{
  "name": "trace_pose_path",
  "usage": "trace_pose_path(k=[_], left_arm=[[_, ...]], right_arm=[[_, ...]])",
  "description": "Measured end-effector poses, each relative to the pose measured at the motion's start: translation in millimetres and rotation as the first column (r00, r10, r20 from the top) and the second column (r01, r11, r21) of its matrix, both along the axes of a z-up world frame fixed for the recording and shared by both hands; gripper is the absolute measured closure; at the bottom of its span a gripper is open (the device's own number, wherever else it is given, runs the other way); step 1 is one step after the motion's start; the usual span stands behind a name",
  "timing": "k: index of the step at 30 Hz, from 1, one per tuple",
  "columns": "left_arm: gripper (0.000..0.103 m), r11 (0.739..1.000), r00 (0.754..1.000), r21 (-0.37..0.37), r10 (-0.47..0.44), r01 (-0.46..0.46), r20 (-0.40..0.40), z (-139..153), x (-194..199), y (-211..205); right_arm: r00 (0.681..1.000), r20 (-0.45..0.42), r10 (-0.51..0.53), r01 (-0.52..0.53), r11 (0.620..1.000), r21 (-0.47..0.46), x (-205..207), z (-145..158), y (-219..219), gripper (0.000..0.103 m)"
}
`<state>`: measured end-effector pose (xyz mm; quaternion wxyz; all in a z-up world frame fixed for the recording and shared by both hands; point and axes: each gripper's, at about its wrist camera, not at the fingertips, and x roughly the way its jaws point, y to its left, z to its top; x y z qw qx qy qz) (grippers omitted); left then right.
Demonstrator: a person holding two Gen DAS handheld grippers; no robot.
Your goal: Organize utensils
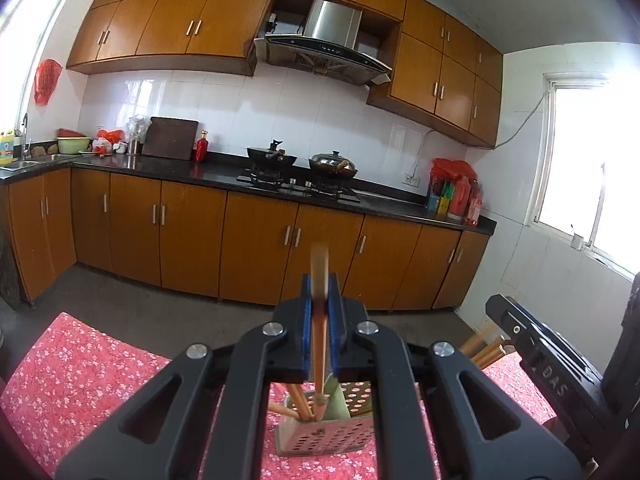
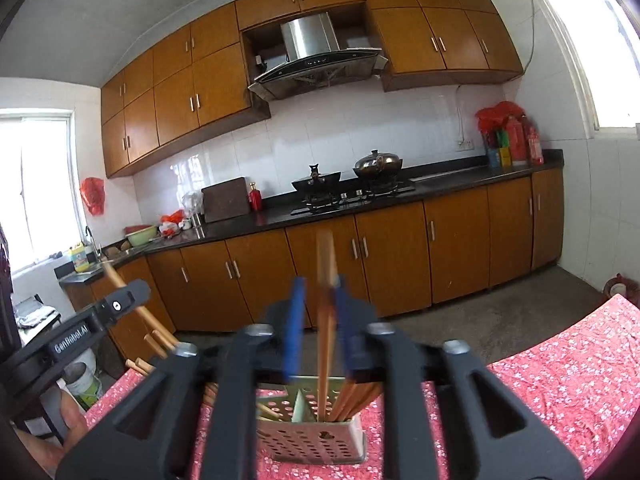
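Two hand-held claws hang over a perforated metal utensil holder (image 1: 326, 436) standing on a table covered in a red floral cloth (image 1: 80, 376). The left claw (image 1: 322, 312) has its blue pads (image 1: 307, 320) pressed narrow on a single wooden chopstick (image 1: 319, 320), which stands nearly upright, its top blurred above the pads and its lower end reaching down into the holder's near compartment. More chopsticks lean in that same compartment to the left of it.

In the right wrist view, the right claw (image 2: 318, 320) is partly open, its blue pads (image 2: 294, 328) apart. A chopstick (image 2: 325, 320) rises between them, close against the right-hand pad; blur makes it impossible to tell whether the pad grips it. Its lower end sits inside the holder (image 2: 316, 440), beside a bundle of chopsticks (image 2: 352, 400) leaning to the right in the same compartment. A divider splits the holder, and further chopsticks lie in the left section.

Each claw shows at the edge of the other's view, just beside it. Behind, across a bare floor, runs a kitchen counter (image 1: 224, 168) with a gas stove, two woks (image 1: 272, 156), a chopping board (image 1: 170, 138) and a red bottle (image 1: 202, 146), under orange-brown cabinets and a steel range hood (image 1: 324, 40).
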<state>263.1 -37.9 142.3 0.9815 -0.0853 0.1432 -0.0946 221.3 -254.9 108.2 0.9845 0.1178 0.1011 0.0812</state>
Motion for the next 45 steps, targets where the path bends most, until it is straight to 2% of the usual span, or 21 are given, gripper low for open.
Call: trace_pose_path(k=[4,6,8,10,12,13,15,16,18,21,27,32,39,45], left_arm=[[0.086,1.000,1.000,-0.013,0.014,-0.014,0.004,6,-9,9],[0.079,0.999,1.000,-0.026,0.024,-0.024,0.007,10,-18,16],[0.075,0.999,0.999,-0.028,0.030,-0.030,0.014,14,-27,22],[0.069,0.999,0.999,-0.011,0.048,-0.048,0.019,15,-40,29],[0.060,0.998,0.998,0.012,0.061,-0.061,0.016,13,-55,38],[0.056,0.997,0.998,0.025,0.069,-0.069,0.014,10,-64,42],[0.038,0.995,0.997,0.054,0.078,-0.078,0.012,2,-81,49],[0.034,0.994,0.997,0.068,0.083,-0.083,0.010,-2,-90,52],[0.020,0.991,0.996,0.102,0.088,-0.088,0.006,-16,-111,57],[0.005,0.985,0.995,0.142,0.097,-0.095,-0.007,-38,-140,60],[0.004,0.972,0.990,0.193,0.142,-0.135,-0.024,-81,-189,61],[0.004,0.958,0.986,0.237,0.168,-0.163,0.000,-110,-223,58],[0.004,0.964,0.987,0.229,0.153,-0.137,-0.052,-132,-236,55],[0.004,0.959,0.988,0.246,0.152,-0.139,-0.036,-142,-248,52]], right_arm=[[1.000,0.011,-0.017,0.017,1.000,-0.002,-10,6,-5,0.061],[1.000,0.008,-0.022,0.022,1.000,0.003,-16,9,-9,0.060],[1.000,0.007,-0.030,0.030,1.000,-0.005,-22,12,-9,0.053],[0.999,0.006,-0.044,0.044,0.999,-0.026,-35,14,-11,0.041],[0.998,0.003,-0.055,0.056,0.997,-0.055,-47,12,-11,0.034],[0.998,-0.003,-0.060,0.059,0.996,-0.072,-54,10,-10,0.026],[0.997,-0.019,-0.072,0.069,0.992,-0.110,-69,4,-8,0.012],[0.997,-0.024,-0.076,0.073,0.989,-0.126,-76,1,-6,0.006],[0.996,-0.027,-0.091,0.085,0.983,-0.164,-92,-7,-1,0.002],[0.992,-0.024,-0.126,0.118,0.970,-0.213,-117,-19,7,0.002],[0.986,-0.073,-0.150,0.131,0.967,-0.218,-154,-52,20,0.002],[0.985,-0.098,-0.144,0.116,0.963,-0.243,-177,-77,28,0.002],[0.985,-0.100,-0.141,0.110,0.957,-0.270,-200,-100,37,0.002],[0.978,-0.123,-0.166,0.134,0.963,-0.236,-208,-110,32,0.002]])
